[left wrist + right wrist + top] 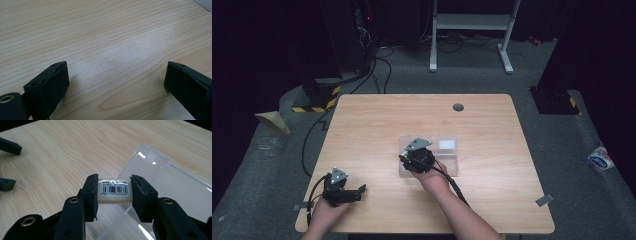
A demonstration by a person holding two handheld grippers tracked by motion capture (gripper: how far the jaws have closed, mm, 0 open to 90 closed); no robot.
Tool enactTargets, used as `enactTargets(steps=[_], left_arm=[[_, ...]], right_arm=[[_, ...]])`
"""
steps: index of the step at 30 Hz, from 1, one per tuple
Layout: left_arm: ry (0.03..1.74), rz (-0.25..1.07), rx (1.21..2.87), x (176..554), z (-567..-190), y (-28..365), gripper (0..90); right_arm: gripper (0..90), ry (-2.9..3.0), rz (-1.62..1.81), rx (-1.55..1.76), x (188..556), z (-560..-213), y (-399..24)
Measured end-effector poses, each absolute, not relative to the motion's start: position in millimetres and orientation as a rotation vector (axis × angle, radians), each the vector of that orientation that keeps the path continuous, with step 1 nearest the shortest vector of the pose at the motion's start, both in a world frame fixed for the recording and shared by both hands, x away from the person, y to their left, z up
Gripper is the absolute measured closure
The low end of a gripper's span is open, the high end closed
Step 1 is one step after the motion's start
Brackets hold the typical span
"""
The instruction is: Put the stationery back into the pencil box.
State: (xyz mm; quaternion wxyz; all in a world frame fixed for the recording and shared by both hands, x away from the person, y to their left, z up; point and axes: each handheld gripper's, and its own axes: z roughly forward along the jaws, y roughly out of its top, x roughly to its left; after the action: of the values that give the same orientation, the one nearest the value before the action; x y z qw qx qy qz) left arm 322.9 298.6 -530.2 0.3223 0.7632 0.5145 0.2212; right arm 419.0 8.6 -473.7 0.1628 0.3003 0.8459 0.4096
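My right gripper (114, 195) is shut on a small white block (114, 191) with a barcode label, held just above the near edge of a clear plastic box (160, 182). In the high view, the right gripper (412, 158) hangs over the left part of the clear box (451, 165) at the table's middle. A white rectangle (447, 145) lies in the box's far right corner. My left gripper (359, 192) rests open near the front left of the table. Its fingers (50, 82) stand wide apart over bare wood, with nothing between them.
The wooden table (377, 125) has a round cable hole (458, 107) at the back. The left gripper's two black fingers (8, 146) show at the left edge of the right gripper view. Cables and a white stand (472, 22) are on the floor beyond the table.
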Motion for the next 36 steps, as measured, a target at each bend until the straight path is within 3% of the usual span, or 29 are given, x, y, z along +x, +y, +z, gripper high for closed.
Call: enactTargets(steps=[36], left_arm=[[1.354,0.574,2.000,323,-530,298,6.2]], right_arm=[[57.1,2.505,1.041,0.830,425,-505,19]])
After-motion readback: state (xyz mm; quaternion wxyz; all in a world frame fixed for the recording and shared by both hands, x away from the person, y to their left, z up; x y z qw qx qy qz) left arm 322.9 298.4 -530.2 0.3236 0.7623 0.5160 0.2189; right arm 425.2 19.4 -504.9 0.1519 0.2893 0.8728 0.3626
